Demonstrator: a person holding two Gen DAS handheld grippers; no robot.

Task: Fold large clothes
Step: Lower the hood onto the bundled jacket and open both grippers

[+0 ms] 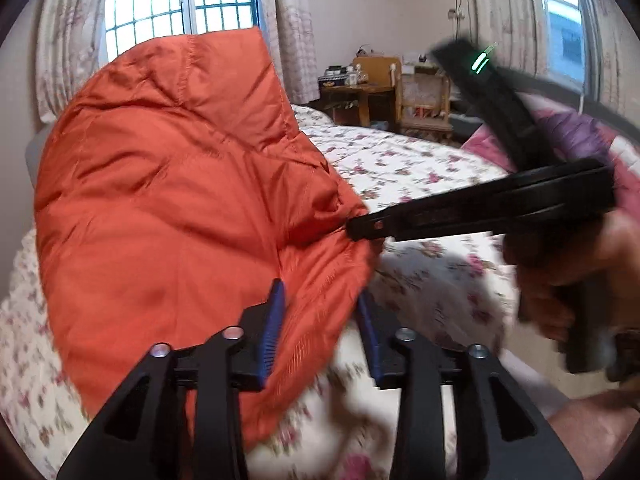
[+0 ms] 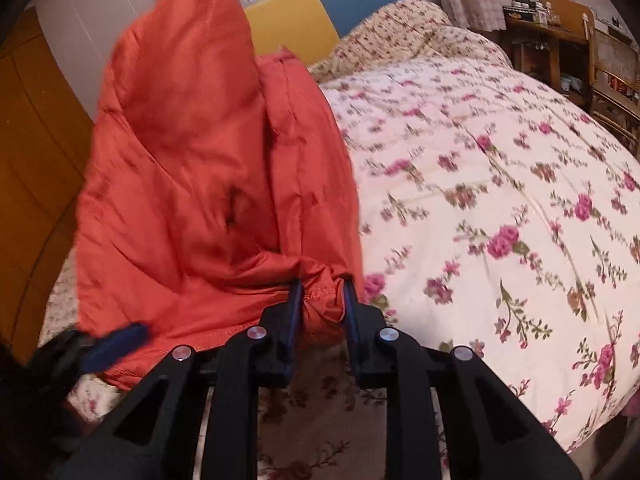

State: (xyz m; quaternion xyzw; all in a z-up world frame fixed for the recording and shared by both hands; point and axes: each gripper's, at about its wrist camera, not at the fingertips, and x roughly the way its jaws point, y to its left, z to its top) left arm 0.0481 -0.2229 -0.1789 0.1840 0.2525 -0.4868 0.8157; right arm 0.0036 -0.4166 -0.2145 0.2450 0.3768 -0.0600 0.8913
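Note:
A puffy orange quilted jacket (image 1: 168, 184) is held up above the floral bed (image 1: 404, 160), its upper part standing tall. In the right wrist view my right gripper (image 2: 322, 296) is shut on a bunched fold of the jacket (image 2: 192, 184) near its lower edge. The left wrist view shows that same gripper (image 1: 354, 230) from the side, tips pinched into the fabric, with a person's hand (image 1: 560, 276) around its handle. My left gripper (image 1: 322, 316) stands open at the jacket's lower hem; cloth hangs loosely between its blue pads (image 1: 276, 312). One of its blue pads (image 2: 116, 342) shows under the jacket's left edge.
The flowered quilt (image 2: 500, 200) covers the bed to the right. A yellow and blue headboard (image 2: 320, 12) stands behind the jacket and a wooden wardrobe (image 2: 36, 160) on the left. A desk and chair (image 1: 392, 92) sit by the curtained windows. A purple-pink garment (image 1: 576, 136) lies at right.

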